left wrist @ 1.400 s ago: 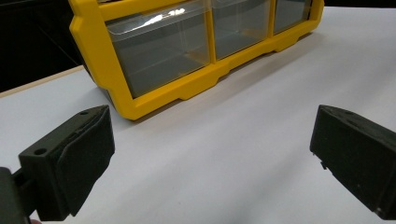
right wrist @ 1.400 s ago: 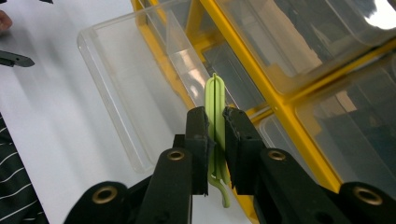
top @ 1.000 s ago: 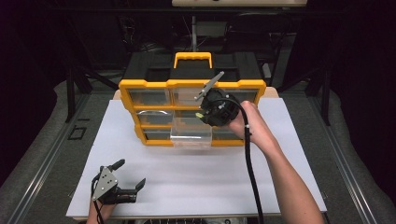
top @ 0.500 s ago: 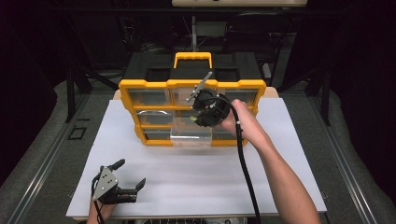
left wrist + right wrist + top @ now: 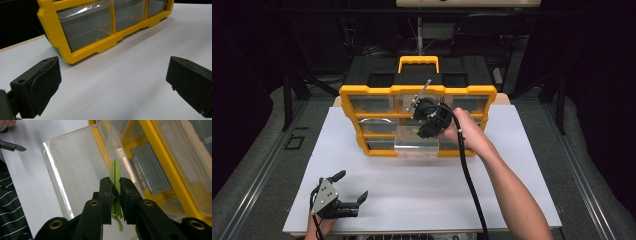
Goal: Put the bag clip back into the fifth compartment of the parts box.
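We judge that the green clip (image 5: 115,180) could catch the rim of the clear drawer (image 5: 57,172) and twist out, since our right gripper (image 5: 115,192) pinches only its middle. It is slim and pale green, poking toward 12 o'clock over the open drawer of the yellow organizer (image 5: 357,95). Our left gripper (image 5: 351,196) rests wide apart, empty, at 7 o'clock.

This looks like a lab or recording studio rather than a home. A white board (image 5: 422,200) lies on a table flanked by grey padding (image 5: 257,165), with black metal frames (image 5: 292,95) and cables in the dark behind. A yellow and black parts organiser (image 5: 417,117) with clear drawers suggests workshop storage.
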{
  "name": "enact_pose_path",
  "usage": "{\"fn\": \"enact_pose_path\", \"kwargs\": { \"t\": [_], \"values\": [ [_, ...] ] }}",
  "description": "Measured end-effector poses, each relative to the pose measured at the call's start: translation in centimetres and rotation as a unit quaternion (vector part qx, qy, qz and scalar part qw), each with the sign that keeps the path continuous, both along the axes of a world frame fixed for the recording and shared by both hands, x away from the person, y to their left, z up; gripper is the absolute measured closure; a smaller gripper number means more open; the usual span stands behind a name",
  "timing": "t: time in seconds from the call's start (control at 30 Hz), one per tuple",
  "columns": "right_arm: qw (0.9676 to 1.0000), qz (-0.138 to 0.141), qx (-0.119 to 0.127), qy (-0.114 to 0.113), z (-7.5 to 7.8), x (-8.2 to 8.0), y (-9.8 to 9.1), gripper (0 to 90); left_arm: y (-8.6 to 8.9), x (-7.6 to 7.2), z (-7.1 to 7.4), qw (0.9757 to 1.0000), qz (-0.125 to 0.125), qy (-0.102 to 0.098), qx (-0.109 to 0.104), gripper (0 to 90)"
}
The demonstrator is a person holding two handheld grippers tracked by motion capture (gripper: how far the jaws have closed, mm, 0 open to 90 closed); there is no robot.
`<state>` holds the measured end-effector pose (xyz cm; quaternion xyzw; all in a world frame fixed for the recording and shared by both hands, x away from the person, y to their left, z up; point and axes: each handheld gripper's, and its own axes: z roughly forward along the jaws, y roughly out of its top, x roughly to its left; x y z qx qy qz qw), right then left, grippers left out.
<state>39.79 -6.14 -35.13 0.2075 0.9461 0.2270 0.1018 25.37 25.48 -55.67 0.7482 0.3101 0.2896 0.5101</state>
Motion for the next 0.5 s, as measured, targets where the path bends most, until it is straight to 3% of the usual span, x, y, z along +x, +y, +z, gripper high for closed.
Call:
{"fn": "enact_pose_path", "kwargs": {
  "t": [0.5],
  "values": [
    [0.9997, 0.007, -0.016, 0.016, -1.5, 0.5, 0.7, 79.9, 0.0, 0.0, 0.0, 1.0, -0.001, 0.0, -0.001, 0.0]
  ]
}}
